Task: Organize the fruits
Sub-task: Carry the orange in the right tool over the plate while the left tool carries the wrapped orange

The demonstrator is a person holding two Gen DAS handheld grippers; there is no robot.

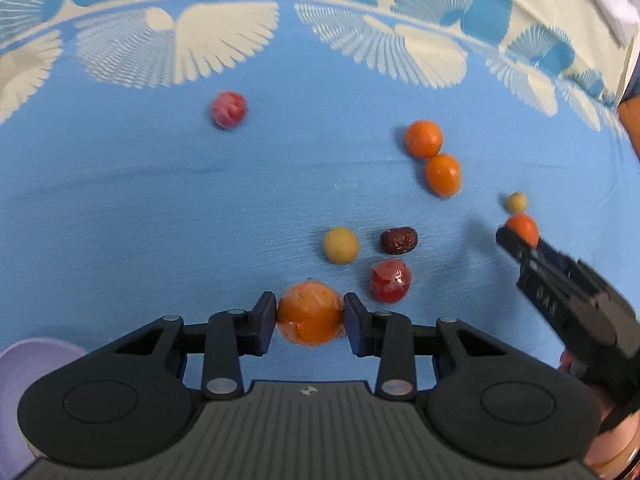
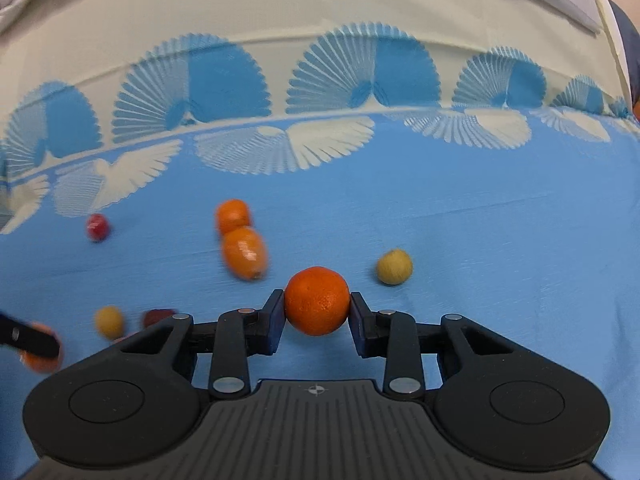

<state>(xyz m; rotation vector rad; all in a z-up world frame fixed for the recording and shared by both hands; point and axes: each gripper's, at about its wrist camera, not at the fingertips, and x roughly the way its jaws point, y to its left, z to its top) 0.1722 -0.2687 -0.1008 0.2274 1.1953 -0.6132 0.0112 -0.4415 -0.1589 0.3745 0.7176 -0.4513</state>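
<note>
My left gripper (image 1: 310, 316) is shut on a plastic-wrapped orange fruit (image 1: 310, 322) above the blue cloth. My right gripper (image 2: 317, 304) is shut on a bare orange (image 2: 317, 300); it also shows at the right of the left wrist view (image 1: 522, 229). On the cloth lie two oranges touching each other (image 1: 424, 138) (image 1: 442, 174), a yellow fruit (image 1: 341, 245), a dark brown date (image 1: 399, 240), a wrapped red fruit (image 1: 390, 280), another red fruit (image 1: 228, 109) far left and a small yellow fruit (image 1: 516, 201).
A lilac bowl (image 1: 24, 364) sits at the lower left edge of the left wrist view. The blue tablecloth (image 2: 500, 240) has a cream fan-pattern border (image 2: 360, 76) at the far side. The person's hand (image 1: 616, 440) holds the right gripper.
</note>
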